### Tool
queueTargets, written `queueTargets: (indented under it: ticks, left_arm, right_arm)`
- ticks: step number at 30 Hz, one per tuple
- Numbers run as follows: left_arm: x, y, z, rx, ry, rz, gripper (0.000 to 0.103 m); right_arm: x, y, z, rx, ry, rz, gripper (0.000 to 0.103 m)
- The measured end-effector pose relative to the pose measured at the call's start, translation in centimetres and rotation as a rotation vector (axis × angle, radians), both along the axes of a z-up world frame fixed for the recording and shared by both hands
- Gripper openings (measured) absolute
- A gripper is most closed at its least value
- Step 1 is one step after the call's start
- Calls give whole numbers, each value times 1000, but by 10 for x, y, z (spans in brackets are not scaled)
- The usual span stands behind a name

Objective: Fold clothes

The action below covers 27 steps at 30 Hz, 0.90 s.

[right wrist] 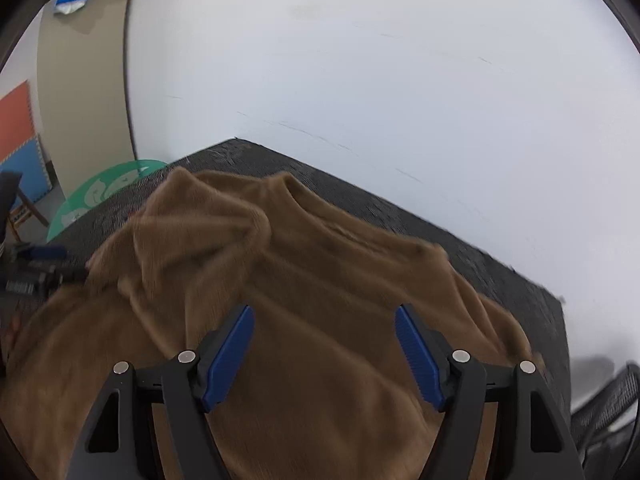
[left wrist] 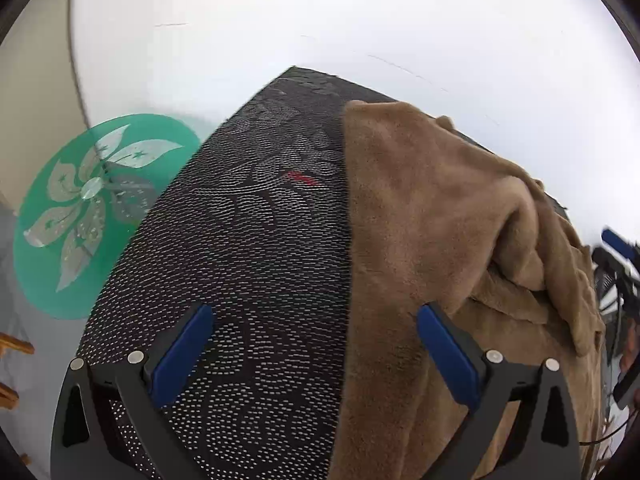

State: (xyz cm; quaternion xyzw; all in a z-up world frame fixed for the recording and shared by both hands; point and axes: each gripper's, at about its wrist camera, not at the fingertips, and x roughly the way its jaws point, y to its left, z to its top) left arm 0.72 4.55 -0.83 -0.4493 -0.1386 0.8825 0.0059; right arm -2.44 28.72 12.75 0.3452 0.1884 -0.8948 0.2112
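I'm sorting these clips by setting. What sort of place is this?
Probably an office or lab rather than a home: a brown garment lies on a dark patterned mat over a big white table, with foam floor tiles and a mesh chair nearby.

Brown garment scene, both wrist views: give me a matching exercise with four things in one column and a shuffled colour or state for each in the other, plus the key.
Things:
1. garment
2. mat
3. round disc
4. left gripper

Descriptions:
A. green with a pale flower pattern
B. jaws apart, nothing between them
C. brown and fuzzy, lying rumpled
D. dark with rows of small light dots

Pairs: 1-C, 2-D, 3-A, 4-B
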Motion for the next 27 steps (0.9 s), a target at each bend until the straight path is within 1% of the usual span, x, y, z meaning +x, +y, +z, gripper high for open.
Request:
queueTargets:
  ticks: [1, 2, 4, 7, 10, 13, 14, 15, 16, 17, 19, 21, 22, 24, 27]
  left_arm:
    - [0, 2, 2, 1, 7, -21, 103]
    - [0, 9, 5, -17, 21, -53, 103]
    - [0, 23, 10, -58, 50, -120, 102]
    - [-4, 40, 10, -141, 55, -173, 103]
    - [-16, 46, 3, -237, 14, -170, 103]
    - [-23, 42, 0, -373, -15, -92, 103]
    - [-24, 35, 0, -383, -19, -59, 103]
    - [-25, 28, 0, -387, -24, -28, 103]
    - [-24, 20, -2, -367, -29, 5, 103]
    - [-21, 8, -4, -330, -34, 47, 103]
    - [-16, -8, -7, -260, -35, 95, 103]
    - [-15, -17, -10, -209, -35, 115, 103]
    - [-15, -18, -12, -205, -36, 117, 103]
    - [-17, -19, -14, -207, -36, 121, 103]
    - [-16, -23, -14, -206, -30, 121, 103]
  right_arm:
    - [6, 11, 0, -4, -3, -11, 76]
    - [13, 23, 0, -6, -2, -25, 76]
    - [27, 42, 0, 5, 2, -50, 76]
    - [49, 65, 0, 47, 20, -76, 76]
    - [67, 78, -2, 58, 18, -81, 76]
    - [78, 88, -3, 47, 10, -79, 76]
    - [81, 89, -4, 54, 17, -76, 76]
    - [84, 89, -6, 65, 25, -73, 76]
    - [86, 89, -8, 81, 37, -66, 76]
    - [87, 86, -12, 103, 51, -51, 76]
    - [91, 82, -17, 135, 62, -10, 76]
    - [94, 77, -22, 151, 50, 42, 76]
    - [92, 75, -25, 139, 21, 68, 76]
    - [83, 75, -31, 54, -90, 118, 76]
    - [64, 78, -42, -57, -208, 125, 76]
